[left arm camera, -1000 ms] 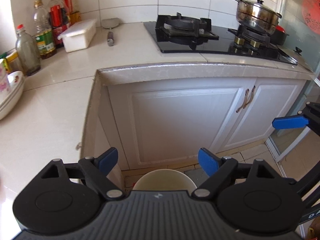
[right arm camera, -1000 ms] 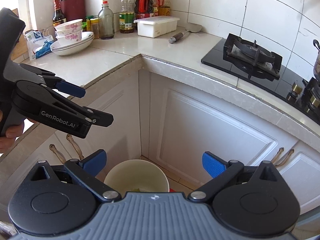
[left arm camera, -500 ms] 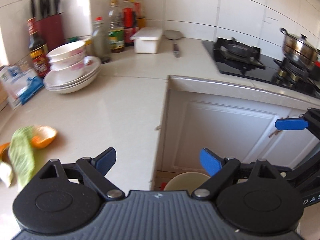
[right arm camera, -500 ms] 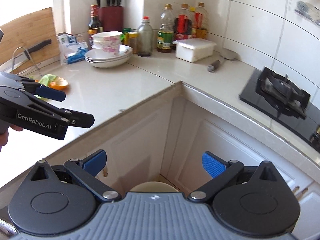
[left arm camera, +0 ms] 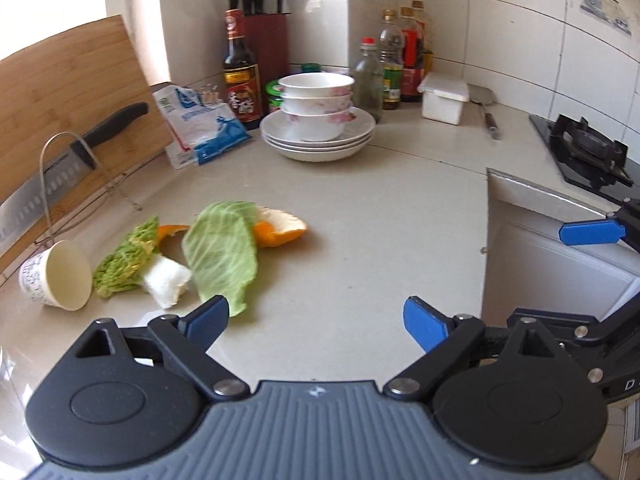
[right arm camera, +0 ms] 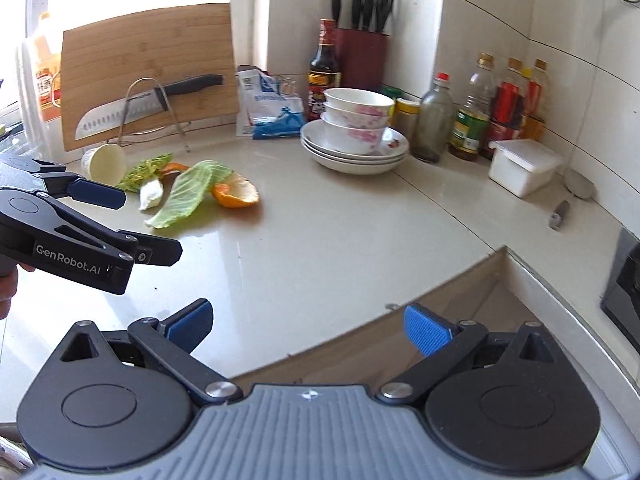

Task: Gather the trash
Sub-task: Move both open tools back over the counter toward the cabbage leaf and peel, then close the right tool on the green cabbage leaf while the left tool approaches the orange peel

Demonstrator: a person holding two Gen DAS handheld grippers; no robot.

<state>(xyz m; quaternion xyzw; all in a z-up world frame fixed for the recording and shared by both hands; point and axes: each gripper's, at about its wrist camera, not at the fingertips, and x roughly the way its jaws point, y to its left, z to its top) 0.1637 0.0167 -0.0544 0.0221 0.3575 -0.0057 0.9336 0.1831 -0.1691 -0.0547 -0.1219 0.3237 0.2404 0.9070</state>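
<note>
Both grippers swung from bin by cabinet to countertop (left arm camera: 360, 216).
Left gripper (left arm camera: 316, 320) wide, empty, now just short of cabbage leaf (left arm camera: 224, 252); orange peel (left arm camera: 280, 230), paper cup (left arm camera: 60, 276) alongside.
Right gripper (right arm camera: 306, 326) wide, empty, trailing.
Next pick likely leaf.

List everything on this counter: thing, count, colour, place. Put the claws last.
paper cup: 1, white, tipped over, far left
cabbage leaves: 2, green, beside the cup
white stalk piece: 1, between the leaves
orange peel: 2 pieces, orange, at the leaves
bowls: 3, white floral, stacked on plates
plates: 3, white, mid-counter
knife: 1, black handle, on wire rack
cutting board: 1, wood, against wall
bag: 1, white-blue
lidded box: 1, white
left claw: open
right claw: open
</note>
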